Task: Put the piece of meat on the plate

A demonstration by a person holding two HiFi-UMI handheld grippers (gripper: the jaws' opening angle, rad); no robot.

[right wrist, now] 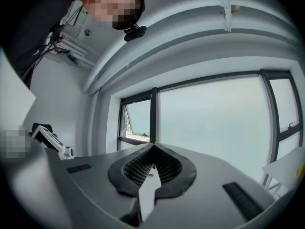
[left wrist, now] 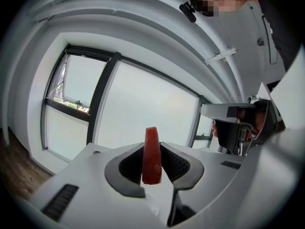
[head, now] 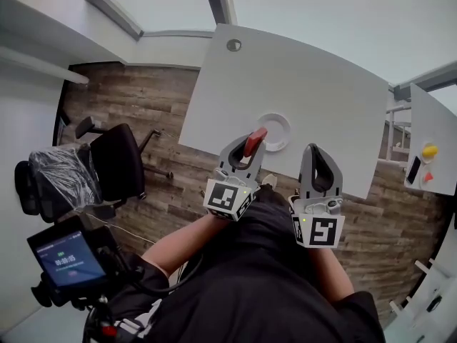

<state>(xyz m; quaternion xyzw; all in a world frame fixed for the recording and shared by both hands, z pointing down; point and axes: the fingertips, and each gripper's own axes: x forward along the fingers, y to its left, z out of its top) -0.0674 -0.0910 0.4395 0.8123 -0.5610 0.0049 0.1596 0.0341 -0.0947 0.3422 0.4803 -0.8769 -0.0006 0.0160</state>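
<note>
A red slab of meat (head: 254,142) stands upright between the jaws of my left gripper (head: 247,151), which is shut on it. It hangs just this side of the white plate (head: 279,120) on the white table (head: 300,84), overlapping the plate's near left rim in the head view. In the left gripper view the meat (left wrist: 152,155) sticks up out of the pads, with windows behind it. My right gripper (head: 313,151) is held beside the left one, to the plate's right, shut with nothing in it; its jaws (right wrist: 151,149) meet at their tips.
A black office chair (head: 118,159) stands on the wood floor left of the table. A second white table (head: 433,145) at the right carries a yellow thing, a black thing and a small red one. A device with a lit screen (head: 66,259) sits at the lower left.
</note>
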